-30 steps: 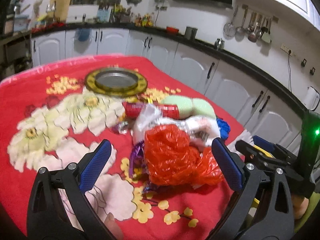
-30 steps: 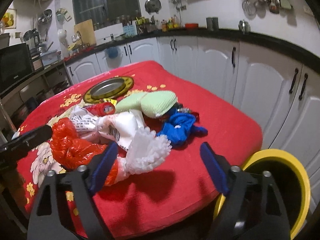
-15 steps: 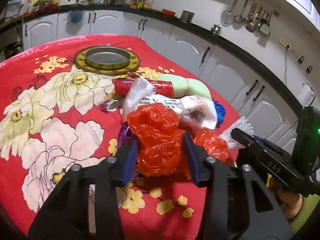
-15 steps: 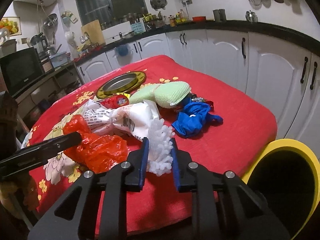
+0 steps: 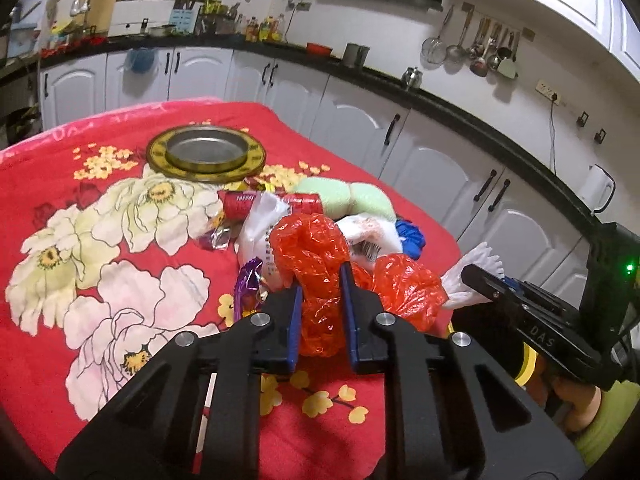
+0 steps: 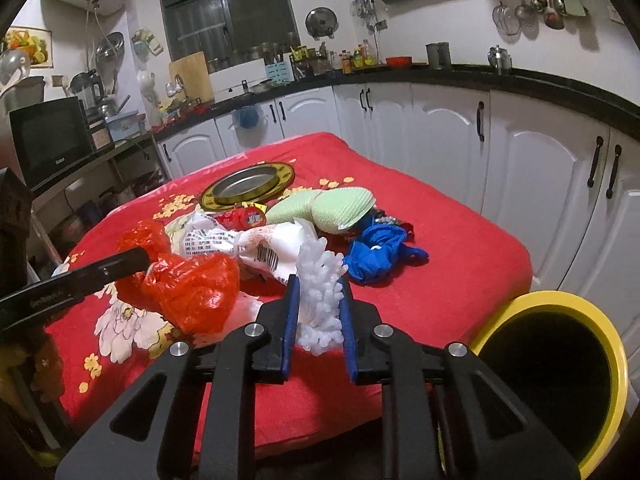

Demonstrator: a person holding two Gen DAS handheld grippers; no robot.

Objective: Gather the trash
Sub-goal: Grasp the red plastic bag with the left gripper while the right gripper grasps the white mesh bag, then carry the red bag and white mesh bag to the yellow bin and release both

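A crumpled red plastic bag (image 5: 316, 256) lies at the near edge of the trash pile, and my left gripper (image 5: 320, 280) is shut on its lower fold. In the right wrist view the same bag (image 6: 192, 288) hangs from that gripper's finger. A white frilly plastic piece (image 6: 320, 268) stands between the blue pads of my right gripper (image 6: 319, 284), whose jaws are closing and press on it. A white printed bag (image 6: 256, 244), a red packet (image 6: 242, 218), a green sponge cloth (image 6: 328, 208) and a blue bag (image 6: 376, 252) lie behind.
A yellow-rimmed bin (image 6: 612, 340) with a dark inside stands below the table's right corner. A round metal tray (image 5: 206, 152) sits farther back on the red flowered blanket (image 5: 80, 240). A purple wrapper (image 5: 248, 280) lies beside the red bag. White cabinets line the far side.
Both grippers went from wide open to closed: the left around the red bag, the right around the white frilly piece. Both have lifted a little with their loads.
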